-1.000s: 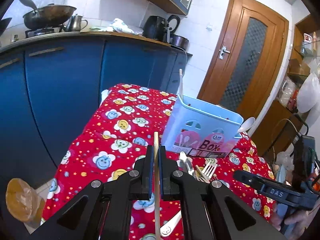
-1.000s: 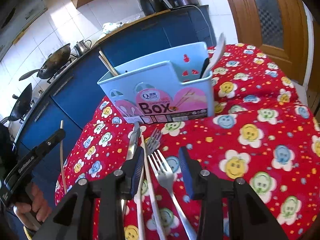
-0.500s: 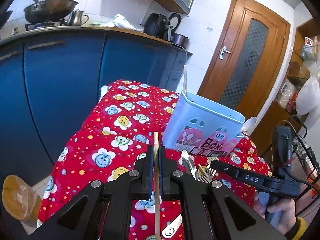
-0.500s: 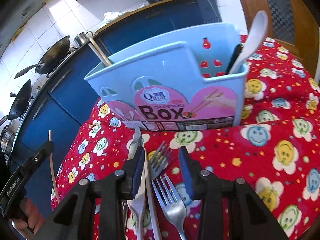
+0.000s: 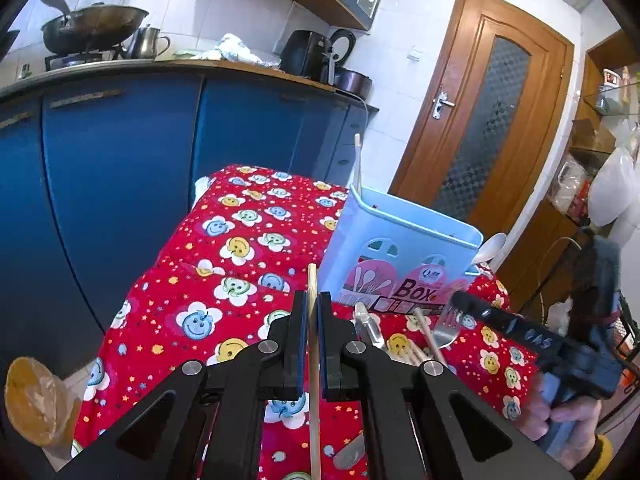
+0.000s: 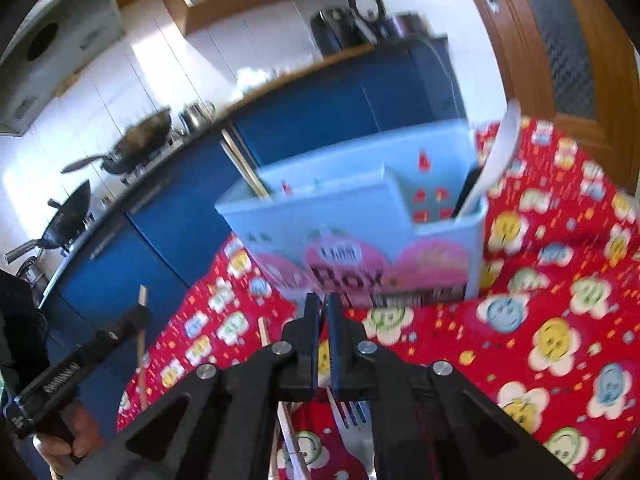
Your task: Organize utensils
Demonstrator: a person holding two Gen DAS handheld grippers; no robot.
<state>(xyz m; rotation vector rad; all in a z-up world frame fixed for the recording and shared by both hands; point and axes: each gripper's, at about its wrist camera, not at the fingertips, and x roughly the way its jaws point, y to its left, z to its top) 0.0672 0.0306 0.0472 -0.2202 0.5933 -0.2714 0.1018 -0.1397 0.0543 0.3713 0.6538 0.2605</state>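
Standing upright between the closed jaws of the left gripper [image 5: 313, 312], a wooden chopstick [image 5: 314, 380] hangs above the red smiley tablecloth [image 5: 224, 240]. The right gripper [image 6: 323, 312] is closed on a fork [image 6: 352, 440] (the tines point back toward the camera), just in front of the light-blue utensil box [image 6: 360, 216], which holds chopsticks [image 6: 244, 172] and a white spoon [image 6: 500, 152].

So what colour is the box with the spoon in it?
Light blue box with a pink label; clearest in the left wrist view.
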